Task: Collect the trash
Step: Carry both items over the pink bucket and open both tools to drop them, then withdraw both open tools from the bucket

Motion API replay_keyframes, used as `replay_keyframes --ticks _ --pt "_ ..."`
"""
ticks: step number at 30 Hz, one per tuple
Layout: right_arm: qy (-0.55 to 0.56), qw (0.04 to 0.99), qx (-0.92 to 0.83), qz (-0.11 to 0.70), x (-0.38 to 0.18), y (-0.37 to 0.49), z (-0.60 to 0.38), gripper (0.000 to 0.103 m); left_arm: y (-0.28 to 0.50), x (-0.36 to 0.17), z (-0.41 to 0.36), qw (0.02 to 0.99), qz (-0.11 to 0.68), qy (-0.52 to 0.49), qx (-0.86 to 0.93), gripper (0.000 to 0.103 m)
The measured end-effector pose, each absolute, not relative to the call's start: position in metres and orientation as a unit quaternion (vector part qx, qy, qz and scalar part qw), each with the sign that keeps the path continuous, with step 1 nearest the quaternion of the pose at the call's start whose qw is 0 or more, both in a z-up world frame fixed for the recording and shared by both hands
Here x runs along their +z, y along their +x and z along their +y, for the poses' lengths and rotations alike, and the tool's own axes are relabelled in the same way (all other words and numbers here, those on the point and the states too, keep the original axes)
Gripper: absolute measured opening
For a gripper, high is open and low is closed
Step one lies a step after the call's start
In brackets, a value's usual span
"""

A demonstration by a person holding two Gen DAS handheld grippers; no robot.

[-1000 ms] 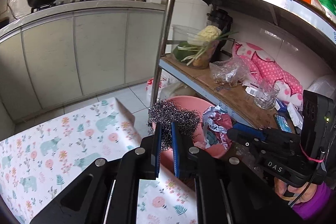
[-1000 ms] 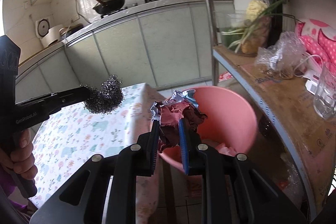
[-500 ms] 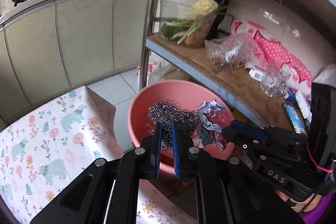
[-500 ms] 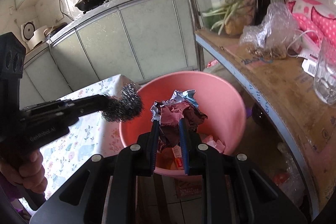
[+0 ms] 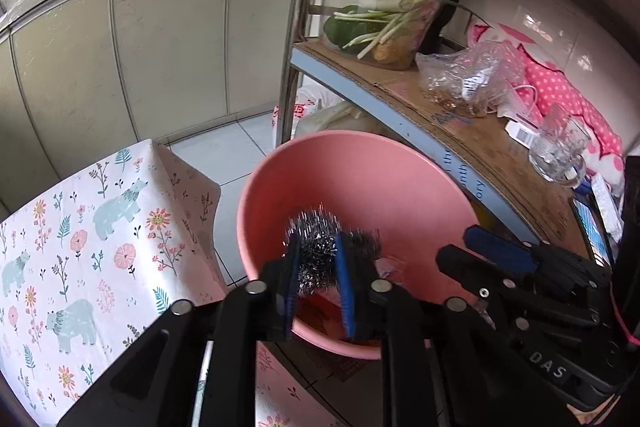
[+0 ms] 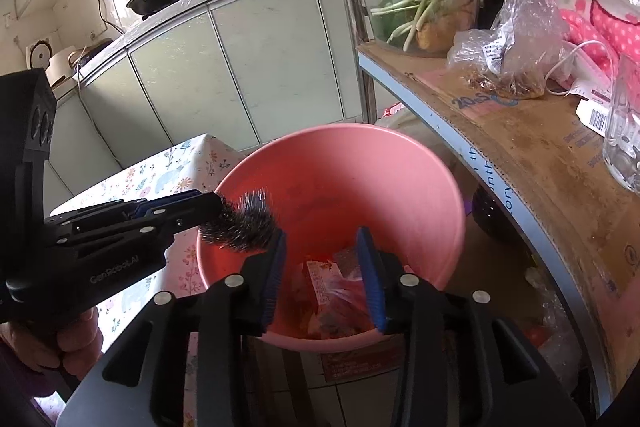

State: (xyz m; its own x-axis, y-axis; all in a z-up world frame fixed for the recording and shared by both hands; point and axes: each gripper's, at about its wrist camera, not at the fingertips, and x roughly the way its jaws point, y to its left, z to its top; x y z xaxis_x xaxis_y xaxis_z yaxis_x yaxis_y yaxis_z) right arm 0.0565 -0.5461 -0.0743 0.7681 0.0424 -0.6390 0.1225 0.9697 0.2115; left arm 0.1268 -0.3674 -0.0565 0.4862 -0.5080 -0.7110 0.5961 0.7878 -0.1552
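Note:
A pink basin [image 5: 372,179] [image 6: 360,163] stands on the floor beside the table and holds trash. My left gripper [image 5: 318,283] is over its near rim, jaws parted a little, with a steel-wool scrubber [image 5: 320,243] between the pads; the scrubber is blurred and I cannot tell if it is gripped. In the right wrist view the scrubber [image 6: 240,227] sits at the left gripper's tip inside the rim. My right gripper [image 6: 322,279] is open and empty over the basin. A crumpled red wrapper [image 6: 340,303] lies at the bottom.
A table with a floral bear cloth [image 5: 88,235] is left of the basin. A metal shelf post [image 5: 298,27] and a cardboard-lined shelf [image 6: 532,155] with vegetables, a plastic bag and a glass stand close on the right. Cabinets line the back.
Both grippers moved down over the basin. The right gripper opened and the red wrapper dropped into the basin. The left jaws have parted somewhat around the scrubber.

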Motion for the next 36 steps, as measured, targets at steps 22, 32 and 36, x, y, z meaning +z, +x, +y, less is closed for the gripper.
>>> replay_keyframes --ticks 22,32,36 --pt "0.115 0.931 -0.024 0.346 -0.069 0.045 -0.535 0.038 0.111 -0.034 -0.364 0.863 0.377 0.054 -0.331 0.054" --pt "0.109 0.931 -0.035 0.346 -0.062 0.031 -0.524 0.050 0.092 -0.020 -0.349 0.869 0.368 0.052 -0.327 0.056" --pt "0.104 0.933 -0.031 0.344 -0.059 0.023 -0.514 0.052 0.086 -0.019 -0.339 0.870 0.369 0.049 -0.322 0.057"
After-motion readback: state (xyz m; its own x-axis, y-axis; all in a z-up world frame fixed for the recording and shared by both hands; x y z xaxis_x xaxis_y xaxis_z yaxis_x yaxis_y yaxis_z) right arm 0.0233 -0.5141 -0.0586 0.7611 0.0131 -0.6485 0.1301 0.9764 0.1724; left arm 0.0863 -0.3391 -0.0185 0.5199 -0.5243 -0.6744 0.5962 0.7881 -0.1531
